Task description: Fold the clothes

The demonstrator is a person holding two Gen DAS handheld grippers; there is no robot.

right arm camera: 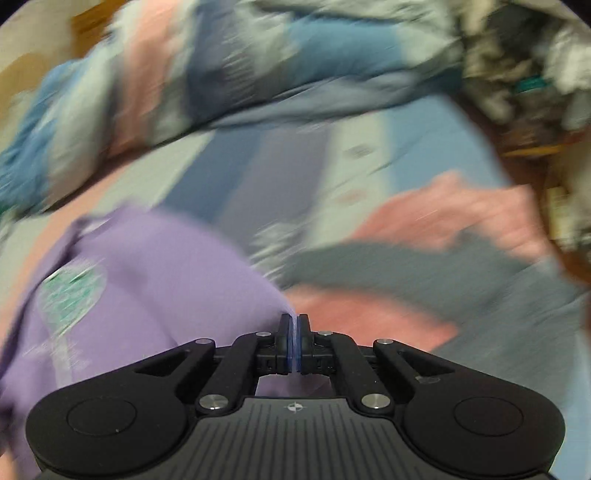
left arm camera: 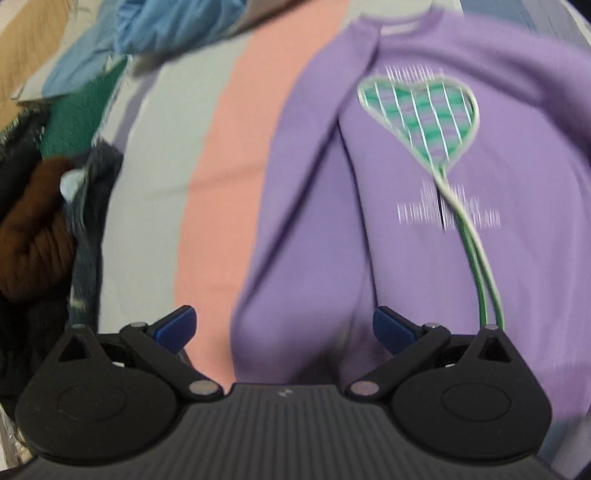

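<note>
A purple sweatshirt with a green striped heart print lies face up on a striped bedsheet, its left sleeve folded in along the body. My left gripper hovers open over the sleeve's lower end, blue pads wide apart, nothing between them. In the right wrist view the same purple sweatshirt fills the lower left, blurred by motion. My right gripper is shut on an edge of the purple fabric, which is pulled up into a peak at the pads.
A pile of clothes sits at the left: a brown garment, a green one, denim and blue fabric. A crumpled striped duvet lies behind, and pink and grey cloth lie at the right.
</note>
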